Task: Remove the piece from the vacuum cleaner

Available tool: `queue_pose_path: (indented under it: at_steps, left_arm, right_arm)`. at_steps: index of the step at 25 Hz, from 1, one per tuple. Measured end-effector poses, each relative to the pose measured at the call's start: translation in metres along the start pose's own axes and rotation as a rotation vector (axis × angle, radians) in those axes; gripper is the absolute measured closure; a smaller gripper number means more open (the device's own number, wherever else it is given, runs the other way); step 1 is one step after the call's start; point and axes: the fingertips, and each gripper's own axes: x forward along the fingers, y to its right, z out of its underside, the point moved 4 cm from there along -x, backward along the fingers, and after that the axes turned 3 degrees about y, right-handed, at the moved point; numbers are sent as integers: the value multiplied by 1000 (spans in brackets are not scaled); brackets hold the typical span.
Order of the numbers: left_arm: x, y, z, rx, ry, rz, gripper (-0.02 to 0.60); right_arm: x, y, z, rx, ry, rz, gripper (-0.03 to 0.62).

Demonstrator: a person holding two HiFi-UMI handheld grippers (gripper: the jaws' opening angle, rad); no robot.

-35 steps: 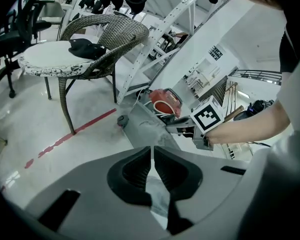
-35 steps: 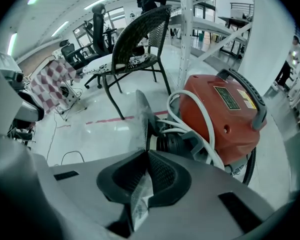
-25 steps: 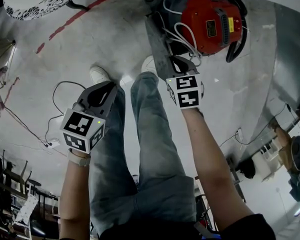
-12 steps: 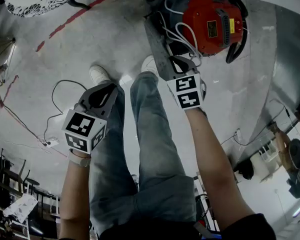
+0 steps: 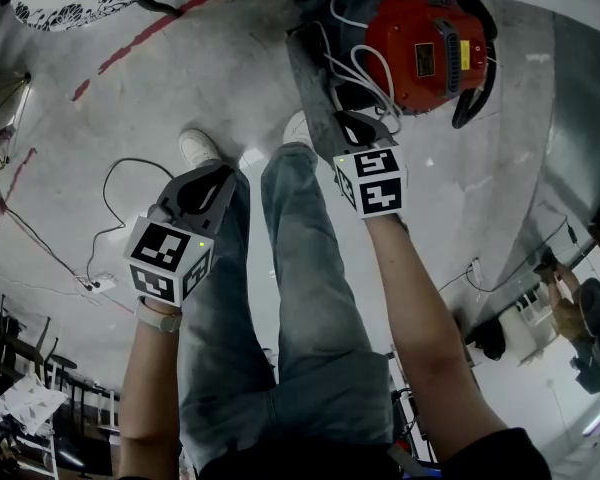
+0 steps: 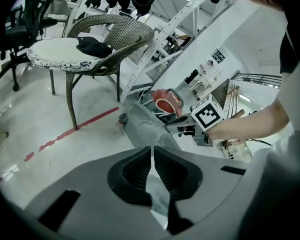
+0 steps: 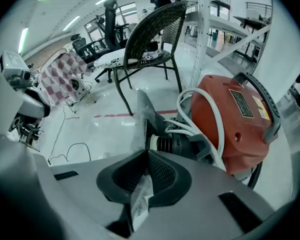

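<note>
A red vacuum cleaner (image 5: 420, 48) with a coiled white cord (image 5: 365, 63) stands on the floor at the top right of the head view. A flat grey piece (image 5: 310, 78) runs from its black ribbed port (image 7: 175, 145) towards me. My right gripper (image 5: 348, 126) is shut on the near end of that piece (image 7: 142, 119), whose edge shows pinched between the pads. My left gripper (image 5: 212, 173) hangs apart over the person's jeans leg, shut with nothing in it. The left gripper view shows the vacuum cleaner (image 6: 165, 100), the grey piece (image 6: 145, 126) and the right gripper's cube (image 6: 208, 115).
A wicker chair with a patterned cushion (image 7: 150, 34) stands behind the vacuum, by a red floor line (image 5: 170, 23). A black cable (image 5: 120, 208) and a power strip (image 5: 98, 286) lie at the left. The person's white shoes (image 5: 198, 148) stand near the piece. White shelving (image 6: 185, 19) rises behind.
</note>
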Motion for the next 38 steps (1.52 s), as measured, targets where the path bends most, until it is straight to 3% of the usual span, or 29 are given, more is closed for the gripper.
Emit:
queue_pose_path:
  at_steps: [7,16,24,38]
  left_arm:
    - [-1,1,2,2,-6,-5,560]
    - [-3,1,1,-2,-1,-8,560]
    - [-5,-3,5,-6,-6,-9,560]
    - [-8,-3,7,-15,0,-10,560]
  right_arm:
    - [1,-3,-3,151,22,-11,549]
    - [0,-8,-7,263,51,-25,548]
    - [1,-16,-7,91,36,5,549]
    - [1,-25,-9,9,21,18,548]
